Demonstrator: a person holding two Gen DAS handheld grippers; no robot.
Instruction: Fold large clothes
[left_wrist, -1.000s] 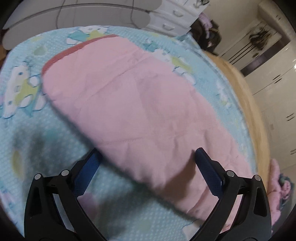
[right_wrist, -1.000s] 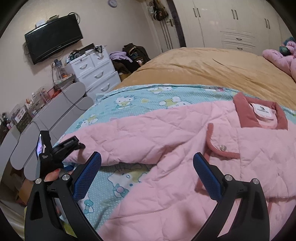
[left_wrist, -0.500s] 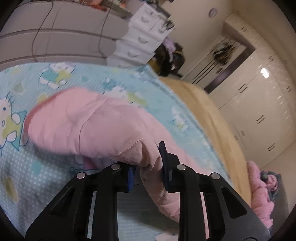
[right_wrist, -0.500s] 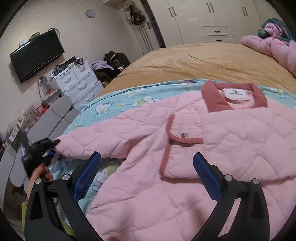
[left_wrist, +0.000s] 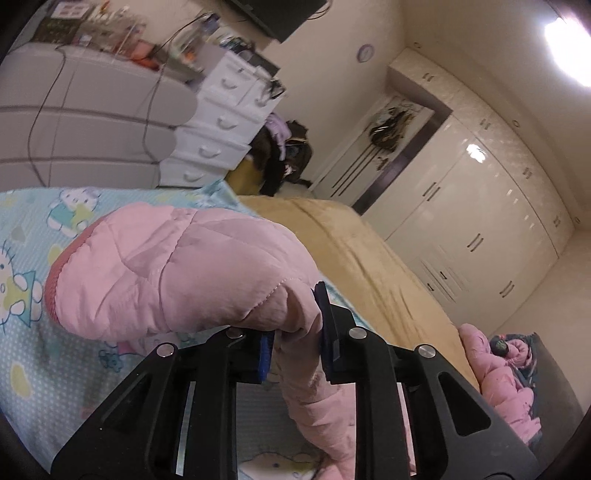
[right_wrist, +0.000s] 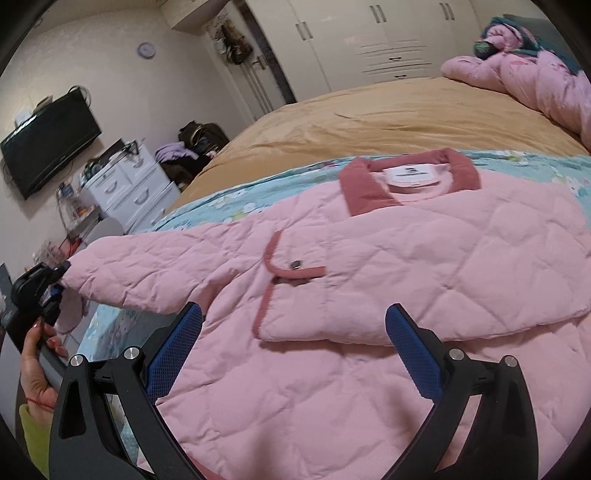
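Observation:
A pink quilted jacket (right_wrist: 424, 251) with a dark pink collar lies front-up on a teal cartoon blanket (right_wrist: 251, 199); one sleeve is folded across its chest. Its other sleeve (left_wrist: 177, 266) stretches out to the left and is lifted off the blanket. My left gripper (left_wrist: 295, 321) is shut on this sleeve close to the cuff, with the fabric bunched between the blue pads. The right wrist view shows that same gripper (right_wrist: 55, 286) at the far left, held by a hand (right_wrist: 37, 369). My right gripper (right_wrist: 295, 317) hovers open over the jacket's lower front with nothing between its fingers.
The blanket covers the near part of a bed with a tan bedspread (right_wrist: 388, 110). A heap of pink bedding (right_wrist: 535, 74) lies at the far right. White drawers (left_wrist: 221, 125), a grey cabinet (left_wrist: 92, 122) and a wall TV (right_wrist: 48, 140) stand beyond the bed's left side.
My left gripper closed on the sleeve and lifted it off the blanket, tilting upward. My right gripper stayed open and slid right across the jacket toward its middle.

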